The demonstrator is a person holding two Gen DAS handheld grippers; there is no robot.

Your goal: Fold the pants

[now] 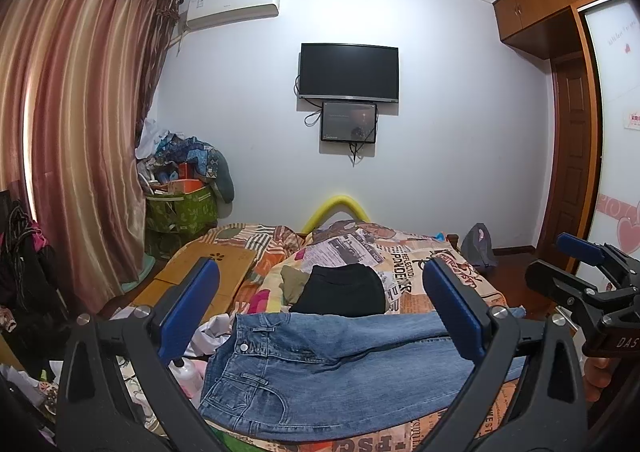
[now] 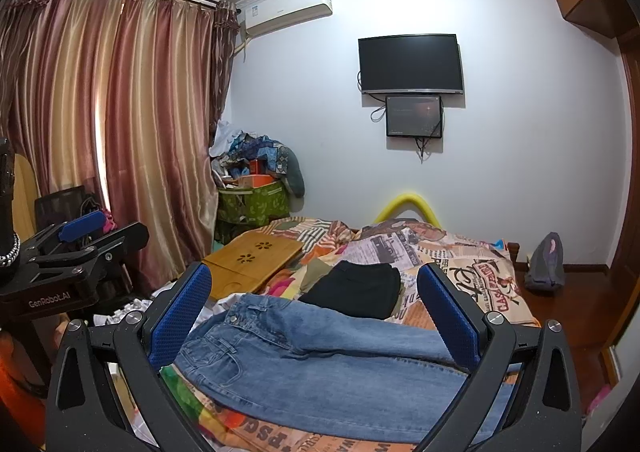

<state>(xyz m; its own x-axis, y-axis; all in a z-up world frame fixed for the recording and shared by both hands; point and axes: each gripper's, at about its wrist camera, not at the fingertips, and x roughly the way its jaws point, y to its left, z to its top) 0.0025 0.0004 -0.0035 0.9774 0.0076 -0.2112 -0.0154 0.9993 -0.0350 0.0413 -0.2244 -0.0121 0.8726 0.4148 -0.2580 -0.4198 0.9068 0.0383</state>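
Jeans (image 1: 320, 368) lie flat across near end of bed (image 1: 452, 268), waistband to the left, legs running right, on the printed quilt. Just behind them a folded black garment (image 1: 340, 290). Left gripper (image 1: 320, 304) wide open, empty, held above jeans w/o touching. Right gripper (image 2: 314, 306) likewise spread wide, nothing btwn its blue pads (image 2: 180, 318), above the jeans. Wooden tray (image 2: 252, 262) on bed's left side; TV (image 2: 410, 64) on far wall.

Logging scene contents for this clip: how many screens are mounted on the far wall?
2. A large dark television hangs on the white wall, and a smaller dark screen sits directly below it, cables dangling. Both appear in each wrist view; none seem hidden.
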